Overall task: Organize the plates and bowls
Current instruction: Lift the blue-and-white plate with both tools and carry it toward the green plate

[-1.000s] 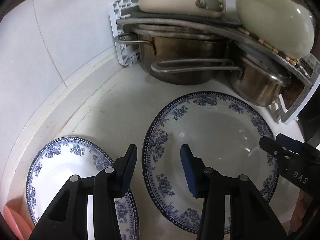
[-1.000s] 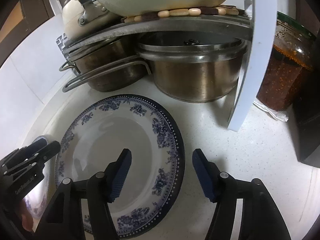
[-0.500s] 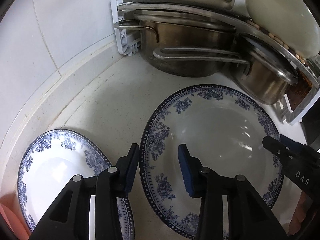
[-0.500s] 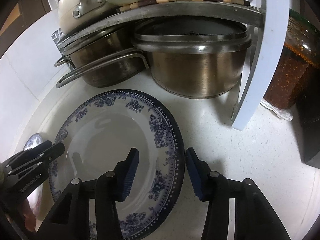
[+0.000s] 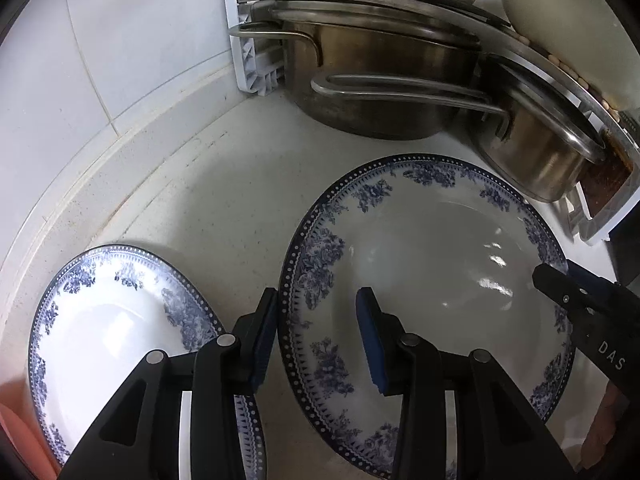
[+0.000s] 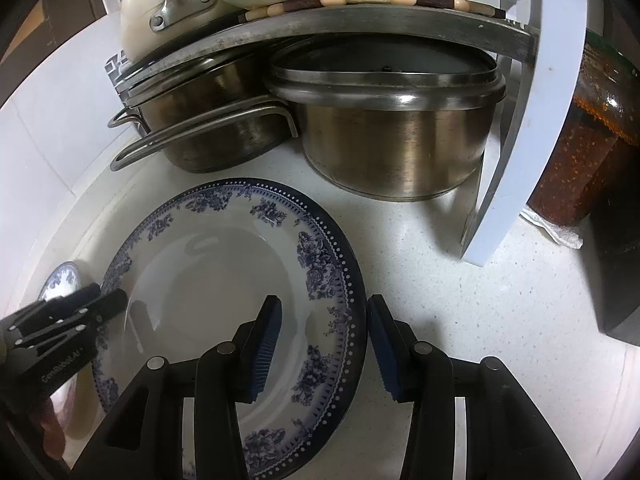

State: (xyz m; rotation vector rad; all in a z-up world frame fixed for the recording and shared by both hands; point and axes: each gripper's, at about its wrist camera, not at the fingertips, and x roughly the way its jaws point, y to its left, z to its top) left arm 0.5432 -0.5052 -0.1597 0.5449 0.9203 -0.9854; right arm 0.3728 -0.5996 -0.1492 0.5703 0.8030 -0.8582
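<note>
Fingers [image 5: 268,336] of the left gripper [image 5: 318,332] and the right gripper [image 6: 322,344] straddle opposite rims of the large plate [image 5: 424,280], gaps showing (neither grips yet). It lies flat on the worktop [image 6: 460,320]; the small plate [image 5: 112,320] sits beside it, so stacking the 2 remains.

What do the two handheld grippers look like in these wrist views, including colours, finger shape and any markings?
Both the left gripper and the right gripper are matte black plastic with angular, triangular cut-out arms and round silver pivot pins. Each finger ends in a dark blue ribbed pad. Seen from the side, the right gripper bears white letters "DAS"; the left one carries small white lettering too fine to read. No cables or sleeves show.
</note>
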